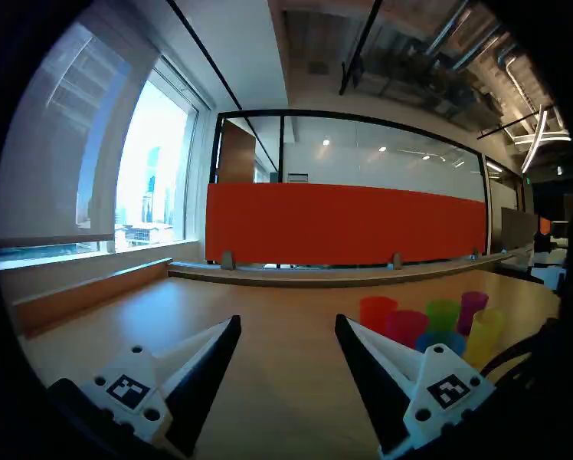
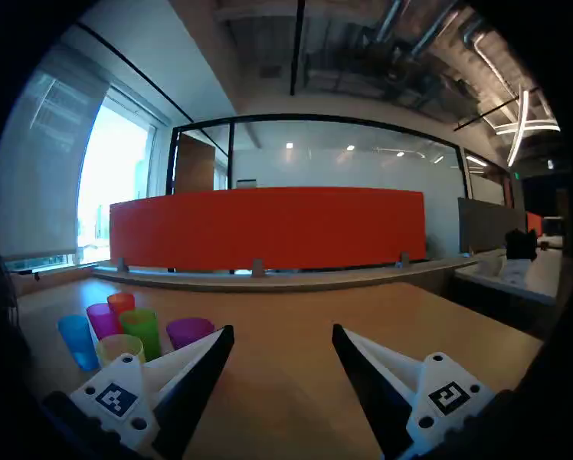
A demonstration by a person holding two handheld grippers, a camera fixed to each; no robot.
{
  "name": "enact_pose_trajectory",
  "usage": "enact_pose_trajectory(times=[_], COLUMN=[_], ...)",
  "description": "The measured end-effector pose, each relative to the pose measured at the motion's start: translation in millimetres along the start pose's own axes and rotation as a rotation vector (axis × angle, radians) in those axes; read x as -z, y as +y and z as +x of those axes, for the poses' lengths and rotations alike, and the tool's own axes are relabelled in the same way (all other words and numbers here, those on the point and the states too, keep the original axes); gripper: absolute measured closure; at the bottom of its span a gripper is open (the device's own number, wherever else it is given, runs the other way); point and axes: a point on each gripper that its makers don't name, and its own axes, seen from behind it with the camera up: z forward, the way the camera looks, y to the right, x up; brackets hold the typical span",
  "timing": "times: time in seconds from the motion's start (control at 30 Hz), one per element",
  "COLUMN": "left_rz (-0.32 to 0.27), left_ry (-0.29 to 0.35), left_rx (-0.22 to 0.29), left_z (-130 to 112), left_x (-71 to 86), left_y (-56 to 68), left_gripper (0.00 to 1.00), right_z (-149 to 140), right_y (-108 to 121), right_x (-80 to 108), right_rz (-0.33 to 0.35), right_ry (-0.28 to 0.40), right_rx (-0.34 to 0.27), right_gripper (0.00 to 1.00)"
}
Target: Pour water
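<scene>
Left tool [image 1: 287,319] and right tool [image 2: 283,328] hang spread above a wooden table [image 1: 233,295] facing an orange partition [image 1: 348,222].

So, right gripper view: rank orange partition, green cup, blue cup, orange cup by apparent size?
1. orange partition.
2. green cup and blue cup, about alike, not ranked.
3. orange cup, smallest-looking, but partly hidden and farther back.

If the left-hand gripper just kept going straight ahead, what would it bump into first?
Nothing nearby, it seems: ahead of the open left gripper lies bare table, with the coloured cups off to its right. The orange divider at the far edge looks first in line, though depth is unclear.
</scene>
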Motion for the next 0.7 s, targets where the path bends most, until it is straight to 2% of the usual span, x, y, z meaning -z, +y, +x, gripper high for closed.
enact_pose_trajectory(times=[0.2,0.3,0.47,0.7], left_rz=[-0.016,-0.038,-0.084,-0.118], left_ry=[-0.001,-0.008,-0.027,-0.055], left_rx=[0.009,0.006,-0.030,-0.057], left_z=[25,38,58,91], left_x=[0.1,-1.5,-5.3,-12.9], left_y=[3.4,10.6,25.8,37.7], left_gripper=[0.09,0.09,0.09,0.09], right_z=[26,39,63,102], right_y=[0,-3,-14,-29], right_x=[3.5,3.8,4.1,2.1], right_rz=[0.012,0.021,0.057,0.110], right_ry=[0.009,0.002,-0.015,-0.026], right_rx=[-0.008,0.009,0.025,0.037], right_gripper=[0.01,0.01,0.01,0.01])
